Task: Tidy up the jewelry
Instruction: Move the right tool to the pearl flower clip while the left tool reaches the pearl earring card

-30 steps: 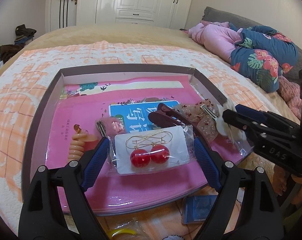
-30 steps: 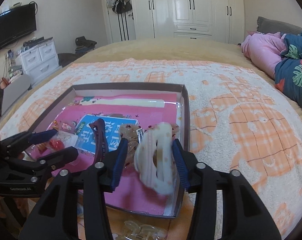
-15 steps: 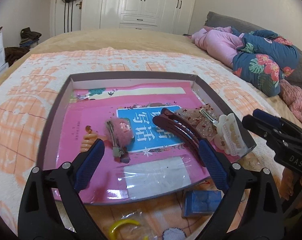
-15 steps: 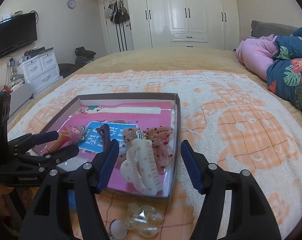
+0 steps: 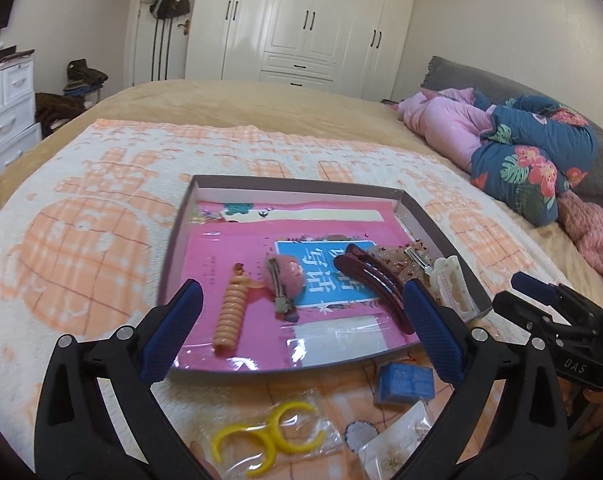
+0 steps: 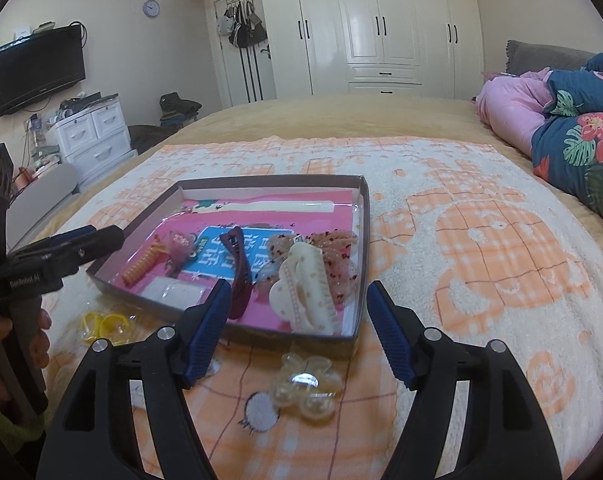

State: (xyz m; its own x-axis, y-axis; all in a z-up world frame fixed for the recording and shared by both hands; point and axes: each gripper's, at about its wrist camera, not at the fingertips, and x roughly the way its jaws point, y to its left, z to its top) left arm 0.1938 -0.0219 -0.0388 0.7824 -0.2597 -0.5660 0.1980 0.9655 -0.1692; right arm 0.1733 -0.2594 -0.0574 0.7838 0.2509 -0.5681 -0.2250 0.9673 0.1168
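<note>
A shallow brown tray (image 5: 173, 240) lined with a pink book lies on the bed blanket. Inside, a white earring packet (image 5: 337, 334) rests at the near edge and a white claw clip (image 6: 305, 288) sits in the near right corner. My left gripper (image 5: 301, 296) hovers above the tray's near edge, its jaws opening with nothing between them. My right gripper (image 6: 298, 292) hangs before the claw clip, its jaws opening and clear of the clip. An orange spiral hair tie (image 5: 231, 312), a pink fuzzy clip (image 5: 287, 276) and a dark red hair clip (image 5: 377, 280) also lie in the tray.
On the blanket in front of the tray lie bagged yellow hoops (image 5: 269, 436), a small blue box (image 5: 405, 382), a clear flower clip (image 6: 307, 384) and another packet (image 5: 397, 440). Folded bedding (image 5: 533, 160) is piled at the far right. A hand (image 6: 5, 344) holds the left gripper.
The left gripper let go of the red-ball earring packet, which now lies in the tray. The right gripper released the white claw clip into the tray. Both opened wider and drew back.
</note>
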